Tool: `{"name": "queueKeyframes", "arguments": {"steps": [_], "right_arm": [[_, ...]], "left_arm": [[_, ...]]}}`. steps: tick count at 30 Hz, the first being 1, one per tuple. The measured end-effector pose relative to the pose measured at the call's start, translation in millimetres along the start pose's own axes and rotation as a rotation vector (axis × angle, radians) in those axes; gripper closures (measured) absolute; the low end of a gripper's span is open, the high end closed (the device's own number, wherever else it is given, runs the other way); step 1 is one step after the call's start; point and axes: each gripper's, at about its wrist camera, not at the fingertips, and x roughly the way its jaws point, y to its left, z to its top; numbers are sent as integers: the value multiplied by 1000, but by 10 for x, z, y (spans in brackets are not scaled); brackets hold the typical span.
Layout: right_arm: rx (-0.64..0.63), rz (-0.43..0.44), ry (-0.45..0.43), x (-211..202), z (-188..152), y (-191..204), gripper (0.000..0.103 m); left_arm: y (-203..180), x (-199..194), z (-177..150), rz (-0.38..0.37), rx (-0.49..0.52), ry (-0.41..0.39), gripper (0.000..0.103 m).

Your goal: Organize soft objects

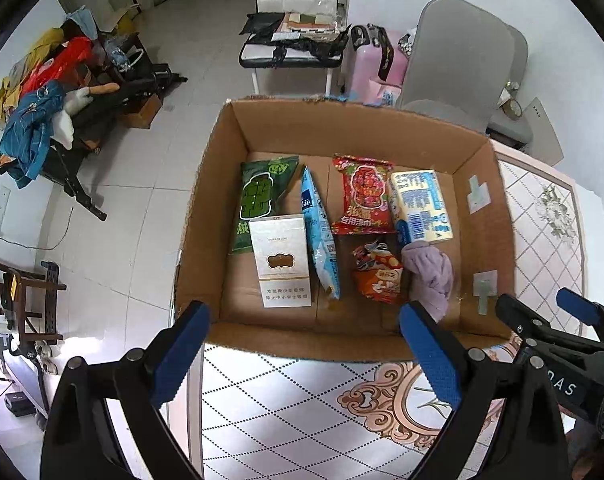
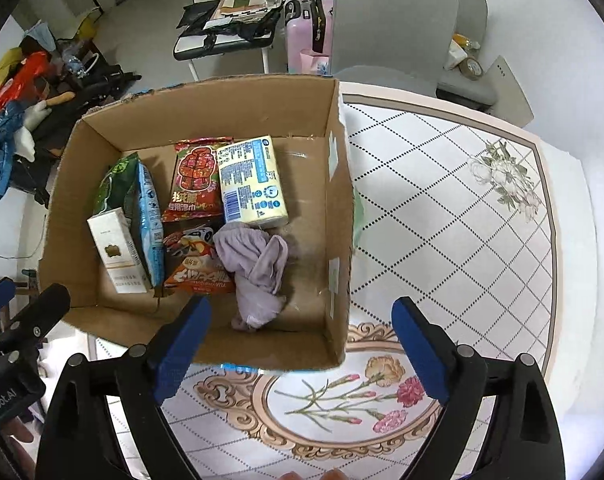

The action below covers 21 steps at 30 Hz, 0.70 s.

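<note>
An open cardboard box [image 1: 382, 128] [image 2: 205, 96] stands on the table and holds a green packet [image 1: 261, 196] [image 2: 115, 184], a white carton [image 1: 281, 264] [image 2: 117, 252], a blue packet [image 1: 320, 236] [image 2: 149, 220], a red packet [image 1: 366, 196] [image 2: 195, 180], a tissue pack [image 1: 422, 204] [image 2: 251, 180], an orange snack packet [image 1: 378, 272] [image 2: 197, 268] and a crumpled lilac cloth [image 1: 432, 276] [image 2: 257, 268]. My left gripper [image 1: 306, 352] is open and empty at the box's near wall. My right gripper [image 2: 302, 348] is open and empty above the box's near right corner.
The table [image 2: 442, 208] has a patterned white cover with flowers. Grey chairs [image 1: 462, 60] [image 2: 390, 20] stand behind it. A pink suitcase [image 1: 376, 64], a cluttered black bench [image 1: 289, 48] and a pile of clothes [image 1: 41, 112] are on the floor beyond.
</note>
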Motion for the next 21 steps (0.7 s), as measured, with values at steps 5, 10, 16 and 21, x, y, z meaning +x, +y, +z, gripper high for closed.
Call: {"name": "queueKeyframes", "arguments": {"steps": [5, 10, 16, 21], "right_arm": [[11, 36, -67, -535, -188, -80, 9], [20, 58, -190, -1428, -534, -188, 9], [28, 42, -313, -2315, -945, -280, 9], [43, -16, -367, -2782, -1198, -360, 9]], "left_arm": [[-87, -454, -130, -32, 33, -46, 6], [-162, -1202, -339, -77, 53, -127, 6], [-177, -1911, -600, -110, 44, -182, 6], [-202, -2273, -787, -93, 58, -213, 6]]}}
